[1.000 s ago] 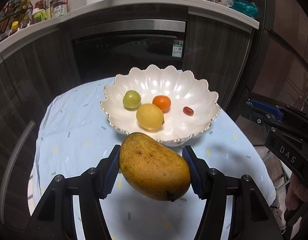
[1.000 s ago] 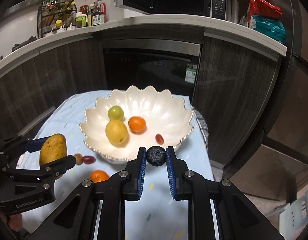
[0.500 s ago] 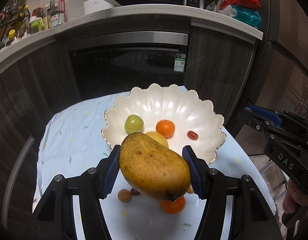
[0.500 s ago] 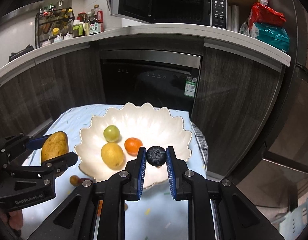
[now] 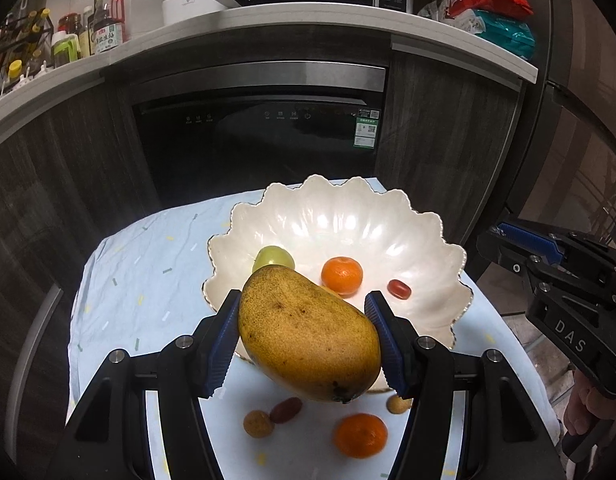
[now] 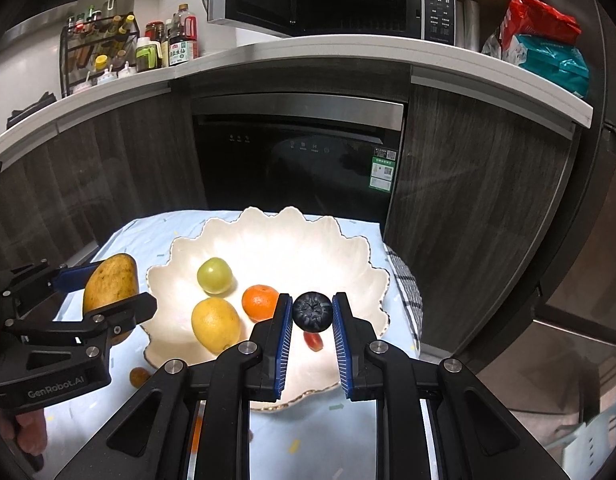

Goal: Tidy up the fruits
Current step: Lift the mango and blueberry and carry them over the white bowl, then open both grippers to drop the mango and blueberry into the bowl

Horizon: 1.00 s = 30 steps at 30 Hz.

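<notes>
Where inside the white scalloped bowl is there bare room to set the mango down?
The white scalloped bowl is bare along its far and right side. Its near-left is crowded: green round fruit, yellow lemon, orange tangerine, red grape.

Dim kitchen, overexposed bowl (image 6: 268,248), fisheye vignette.

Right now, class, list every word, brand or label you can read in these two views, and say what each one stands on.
"DAS": white letters on the right gripper body, left wrist view.
"GenRobot.AI": on the left gripper body, right wrist view.
Soy sauce bottle label: Chinese characters, too blurred to read.
Green sticker on the oven door: too small.
Microwave panel buttons: too small.
</notes>
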Available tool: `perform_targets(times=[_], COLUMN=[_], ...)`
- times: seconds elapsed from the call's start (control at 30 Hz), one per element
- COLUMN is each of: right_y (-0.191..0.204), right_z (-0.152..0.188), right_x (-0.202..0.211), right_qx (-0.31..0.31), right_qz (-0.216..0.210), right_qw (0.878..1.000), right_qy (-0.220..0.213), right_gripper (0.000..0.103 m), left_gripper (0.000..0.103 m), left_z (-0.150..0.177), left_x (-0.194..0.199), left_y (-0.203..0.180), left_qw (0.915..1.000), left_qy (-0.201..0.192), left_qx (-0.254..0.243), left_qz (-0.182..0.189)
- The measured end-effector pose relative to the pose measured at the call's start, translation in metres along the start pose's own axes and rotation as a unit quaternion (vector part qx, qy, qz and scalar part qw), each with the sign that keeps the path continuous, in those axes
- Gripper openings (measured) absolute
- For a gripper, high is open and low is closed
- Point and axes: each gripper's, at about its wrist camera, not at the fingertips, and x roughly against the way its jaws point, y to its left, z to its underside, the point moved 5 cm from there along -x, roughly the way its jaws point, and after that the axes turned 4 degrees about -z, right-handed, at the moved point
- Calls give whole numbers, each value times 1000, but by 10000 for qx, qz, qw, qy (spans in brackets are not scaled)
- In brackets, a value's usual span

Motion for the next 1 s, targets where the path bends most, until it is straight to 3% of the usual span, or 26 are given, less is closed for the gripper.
perform_targets(times=[1.0], right_y=[-3], right_z=[-2], right_x=[-64], right_qx=[-126], right_qz=[8], right_qw=[9992], right_qy=[367], right_gripper=[21], left_gripper=[61], left_z=[-12], left_x=[-64], left_y=[25], left_qw=[9996], left_qy=[251], left_qx=[33], left_qz=[-88])
